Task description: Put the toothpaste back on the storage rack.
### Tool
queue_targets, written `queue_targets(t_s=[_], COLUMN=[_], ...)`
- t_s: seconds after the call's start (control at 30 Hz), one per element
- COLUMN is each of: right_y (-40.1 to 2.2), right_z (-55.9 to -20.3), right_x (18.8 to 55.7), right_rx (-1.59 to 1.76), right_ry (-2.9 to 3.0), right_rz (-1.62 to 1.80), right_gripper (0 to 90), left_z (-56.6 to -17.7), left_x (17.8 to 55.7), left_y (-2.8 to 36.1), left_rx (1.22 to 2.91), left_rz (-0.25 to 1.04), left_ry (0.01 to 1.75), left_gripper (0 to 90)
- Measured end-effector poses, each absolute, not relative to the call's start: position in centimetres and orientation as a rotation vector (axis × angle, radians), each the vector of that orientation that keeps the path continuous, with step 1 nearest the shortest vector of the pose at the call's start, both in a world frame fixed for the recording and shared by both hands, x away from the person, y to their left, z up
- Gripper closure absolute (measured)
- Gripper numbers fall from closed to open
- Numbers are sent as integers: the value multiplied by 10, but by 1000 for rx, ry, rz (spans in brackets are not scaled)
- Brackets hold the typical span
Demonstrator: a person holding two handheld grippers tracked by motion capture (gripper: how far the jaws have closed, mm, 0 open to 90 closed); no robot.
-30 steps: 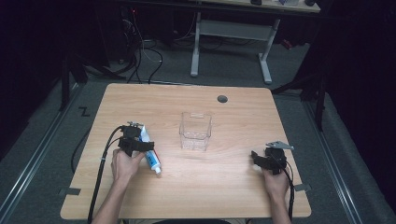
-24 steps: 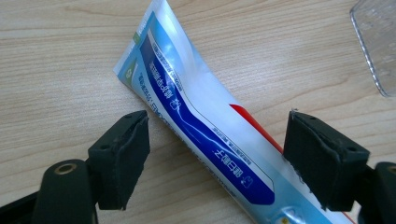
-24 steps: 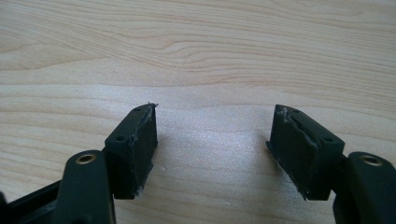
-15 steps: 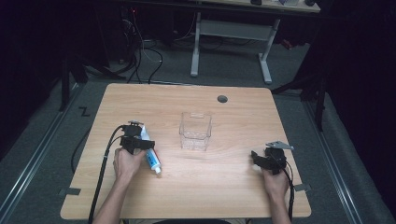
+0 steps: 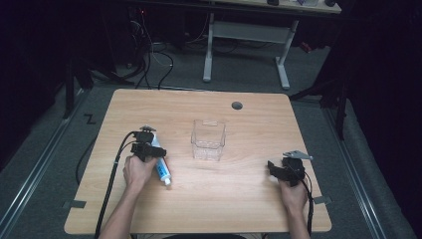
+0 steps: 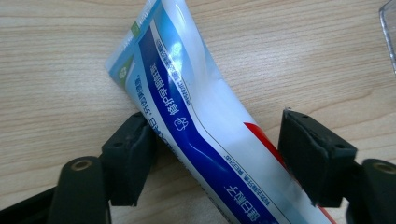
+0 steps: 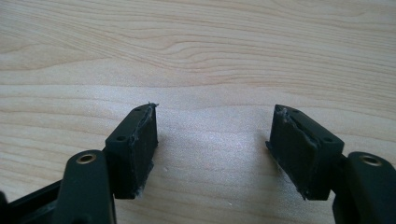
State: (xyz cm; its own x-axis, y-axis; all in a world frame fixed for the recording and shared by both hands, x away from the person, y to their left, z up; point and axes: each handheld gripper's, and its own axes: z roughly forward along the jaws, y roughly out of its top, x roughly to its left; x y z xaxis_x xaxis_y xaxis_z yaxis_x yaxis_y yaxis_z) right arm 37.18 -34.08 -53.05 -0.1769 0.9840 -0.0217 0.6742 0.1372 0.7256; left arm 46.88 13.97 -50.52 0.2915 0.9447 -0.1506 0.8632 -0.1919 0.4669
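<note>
Jaws of my left gripper (image 6: pixel 217 158) stand on both sides of the toothpaste tube (image 6: pixel 196 116), and they have just been closing in on it. I see the left pad touch the tube's edge; the right pad sits just beside it, so I cannot tell if it squeezes yet. I see a soft, shiny, flat tube, white with a blue band and a bit of red. It has small writing that I cannot read. It lies on the pale wooden table (image 5: pixel 239 199), near a clear plastic box (image 5: pixel 208 140). My right gripper (image 7: pixel 212 149) has its jaws wide apart over bare wood, holding nothing.
</note>
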Motion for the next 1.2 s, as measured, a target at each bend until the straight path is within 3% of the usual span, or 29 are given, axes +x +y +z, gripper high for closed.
queue_targets(t_s=[0.2,0.67,0.87,1.2], right_y=[-341,-339,-339,-339], right_z=[-531,-531,-531,-531], right_x=[372,372,372,372], right_rx=[1585,1574,1572,1572], right_ry=[1917,1925,1927,1931], right_rz=[806,807,808,810], right_gripper=[326,327,327,327], left_z=[-506,-503,-500,-498], left_x=[471,476,480,480], left_y=[141,125,122,118], left_rx=[2095,2263,2305,2373], left_rz=[242,337,297,301], left_ry=[1609,1561,1546,1504], left_gripper=[363,505,606,695])
